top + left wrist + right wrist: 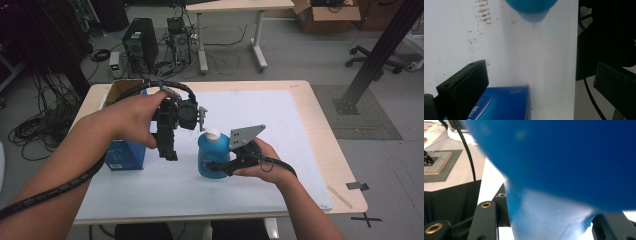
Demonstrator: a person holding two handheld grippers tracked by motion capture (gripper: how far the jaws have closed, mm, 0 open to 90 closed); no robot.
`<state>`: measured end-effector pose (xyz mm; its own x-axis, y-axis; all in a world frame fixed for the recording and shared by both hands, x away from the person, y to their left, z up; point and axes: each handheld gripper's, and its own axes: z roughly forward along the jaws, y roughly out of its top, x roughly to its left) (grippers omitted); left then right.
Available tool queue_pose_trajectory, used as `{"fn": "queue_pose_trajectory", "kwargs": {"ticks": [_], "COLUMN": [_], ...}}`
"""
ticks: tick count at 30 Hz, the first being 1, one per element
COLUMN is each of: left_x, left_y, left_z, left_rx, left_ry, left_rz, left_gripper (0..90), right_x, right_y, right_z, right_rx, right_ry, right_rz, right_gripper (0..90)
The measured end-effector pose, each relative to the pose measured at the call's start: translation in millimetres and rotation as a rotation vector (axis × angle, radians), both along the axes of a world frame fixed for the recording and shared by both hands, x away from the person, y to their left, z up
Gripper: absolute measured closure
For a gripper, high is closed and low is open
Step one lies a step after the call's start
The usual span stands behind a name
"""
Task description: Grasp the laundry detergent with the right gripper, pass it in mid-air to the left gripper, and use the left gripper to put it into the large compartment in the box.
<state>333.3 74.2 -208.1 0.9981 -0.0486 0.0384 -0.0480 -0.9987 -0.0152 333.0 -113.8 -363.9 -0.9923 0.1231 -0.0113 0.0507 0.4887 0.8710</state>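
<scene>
From the high view, a blue bottle point(212, 160) with a white cap point(213, 133) stands upright near the middle of the white mat point(280, 125) on the worktop point(325, 145). The right gripper point(220, 167) pinches its lower body from the right side. The left gripper point(167, 150) hangs above the mat, jaws down, just left of the bottle and beside a blue box point(125, 155); a cardboard box point(120, 90) sits behind.

In the left gripper view, the jaws stand spread with nothing between them; the blue box point(506, 102) lies below, the bottle point(531, 7) at the top edge.

In the right gripper view, the bottle point(564, 165) sits between the jaws, pressed on both sides.

The bottle looks like smooth, stiff plastic, likely slippery and heavy if full; a hold low across the body seems steadier than one at the narrow cap
</scene>
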Motion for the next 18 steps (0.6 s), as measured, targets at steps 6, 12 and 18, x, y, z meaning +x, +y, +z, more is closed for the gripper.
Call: {"fn": "queue_pose_trajectory", "kwargs": {"ticks": [6, 12, 18], "left_x": [-0.7, -1.2, -1.7], "left_y": [-1.9, -4.2, -6.4], "left_z": [-2.1, -6.2, -8.9], "left_rx": [-0.01, -0.009, -0.01], "left_ry": [0.001, 0.006, 0.008], "left_rz": [-0.004, -0.007, -0.013], "left_gripper": [0.2, 0.2, 0.2], "right_x": [-1.6, -2.9, -3.6], "right_y": [12.8, 25.6, 34.8], "right_z": [-0.7, -1.6, -3.7], "right_rx": [-0.01, -0.014, -0.019], "right_ry": [-0.002, 0.003, 0.007], "right_rz": [0.02, 0.039, 0.05], "right_gripper": [45.1, 45.2, 45.2]}}
